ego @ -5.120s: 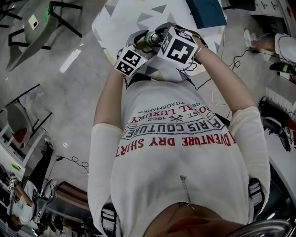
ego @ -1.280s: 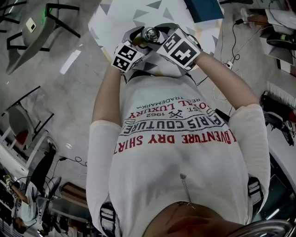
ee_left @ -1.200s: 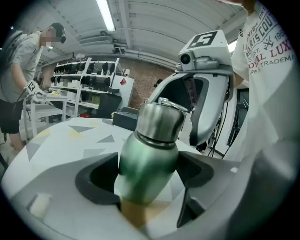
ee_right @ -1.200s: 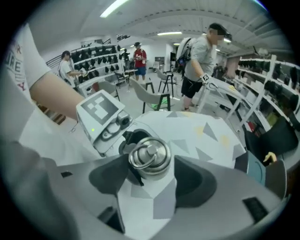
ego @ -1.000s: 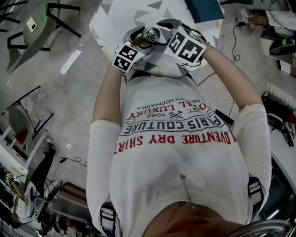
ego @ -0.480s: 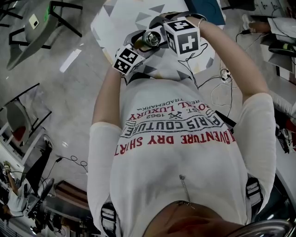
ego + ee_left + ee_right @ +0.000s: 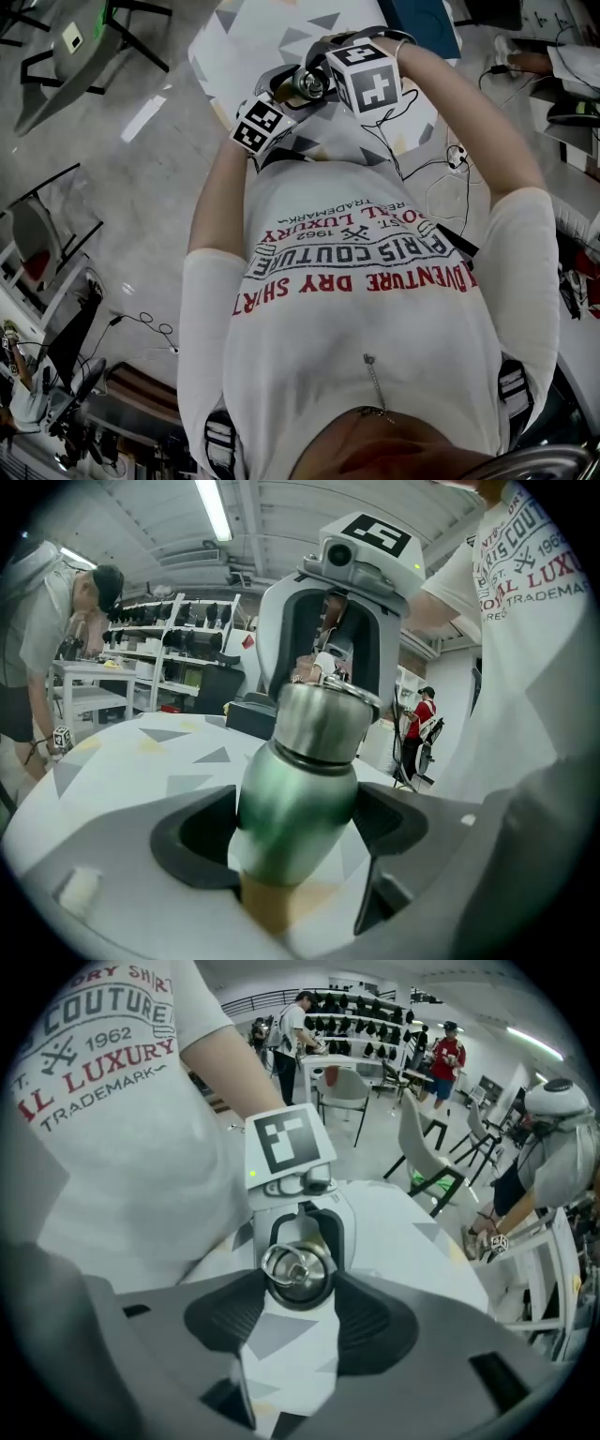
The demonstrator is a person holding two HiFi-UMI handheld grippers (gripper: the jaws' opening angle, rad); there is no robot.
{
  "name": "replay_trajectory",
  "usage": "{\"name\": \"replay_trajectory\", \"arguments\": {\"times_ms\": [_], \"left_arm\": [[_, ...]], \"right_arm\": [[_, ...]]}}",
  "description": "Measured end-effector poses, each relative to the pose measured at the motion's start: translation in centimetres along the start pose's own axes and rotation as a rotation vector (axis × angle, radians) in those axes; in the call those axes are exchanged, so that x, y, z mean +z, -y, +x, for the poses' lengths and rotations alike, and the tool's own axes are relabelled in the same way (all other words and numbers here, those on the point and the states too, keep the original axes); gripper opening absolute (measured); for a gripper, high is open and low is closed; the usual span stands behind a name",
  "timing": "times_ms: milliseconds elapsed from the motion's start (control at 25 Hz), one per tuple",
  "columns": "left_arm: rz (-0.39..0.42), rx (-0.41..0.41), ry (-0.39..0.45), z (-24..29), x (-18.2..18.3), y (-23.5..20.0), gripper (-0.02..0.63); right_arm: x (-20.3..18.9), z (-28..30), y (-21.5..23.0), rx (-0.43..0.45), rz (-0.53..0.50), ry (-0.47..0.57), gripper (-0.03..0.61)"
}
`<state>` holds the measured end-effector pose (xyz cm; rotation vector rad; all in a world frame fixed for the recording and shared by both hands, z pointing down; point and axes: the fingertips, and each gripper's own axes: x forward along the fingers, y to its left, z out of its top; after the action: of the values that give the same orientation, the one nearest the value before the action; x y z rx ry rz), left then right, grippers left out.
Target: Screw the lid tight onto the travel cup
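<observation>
A green steel travel cup [image 7: 292,808] stands tilted between my left gripper's [image 7: 295,832] jaws, which are shut on its body. Its steel lid [image 7: 325,720] with a ring on top points at my right gripper [image 7: 330,679]. In the right gripper view the lid [image 7: 296,1269] shows end-on between the dark pads of my right gripper [image 7: 300,1284]. Those jaws are closing, and both pads touch the lid's rim. The head view shows the cup [image 7: 309,84] held above the table, with the left gripper [image 7: 281,101] and the right gripper [image 7: 326,82] facing each other.
Below the cup lies a white table [image 7: 272,37] patterned with grey triangles. A dark blue box [image 7: 422,19] sits at its far side. Chairs [image 7: 422,1147] and cables [image 7: 441,178] are on the floor around. A person [image 7: 47,639] bends near shelves [image 7: 178,658].
My right gripper has rolled around the lid's axis, so its marker cube now shows another face, and it sits slightly higher. The cup has stayed in the left gripper.
</observation>
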<state>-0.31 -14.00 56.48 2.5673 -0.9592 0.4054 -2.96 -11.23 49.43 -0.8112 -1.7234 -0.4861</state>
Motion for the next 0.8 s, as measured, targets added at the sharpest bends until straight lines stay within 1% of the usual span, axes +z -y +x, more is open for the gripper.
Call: {"name": "replay_trajectory", "arguments": {"times_ms": [80,200,400,480,680,760,800], "left_arm": [[0.000,-0.002,-0.002,0.0,0.0,0.0,0.387],[-0.004,0.001,0.005,0.0,0.0,0.0,0.387],[-0.003,0.001,0.003,0.0,-0.3,0.0,0.388],[-0.007,0.004,0.010,0.0,0.0,0.0,0.388],[-0.008,-0.003,0.010,0.1,0.0,0.0,0.388],[-0.006,-0.006,0.009,0.2,-0.1,0.0,0.388],[-0.007,-0.006,0.009,0.2,-0.1,-0.1,0.388]], "right_arm": [[0.0,0.0,0.1,-0.018,0.055,0.004,0.241],[0.0,0.1,0.4,-0.052,0.195,0.019,0.241],[0.0,0.1,0.7,-0.129,0.399,0.086,0.241],[-0.2,0.1,0.8,-0.177,0.516,0.118,0.241],[-0.4,0.0,1.1,-0.338,0.785,0.198,0.241],[-0.5,0.0,1.3,-0.382,0.875,0.227,0.241],[-0.6,0.0,1.4,-0.401,0.902,0.237,0.241]]}}
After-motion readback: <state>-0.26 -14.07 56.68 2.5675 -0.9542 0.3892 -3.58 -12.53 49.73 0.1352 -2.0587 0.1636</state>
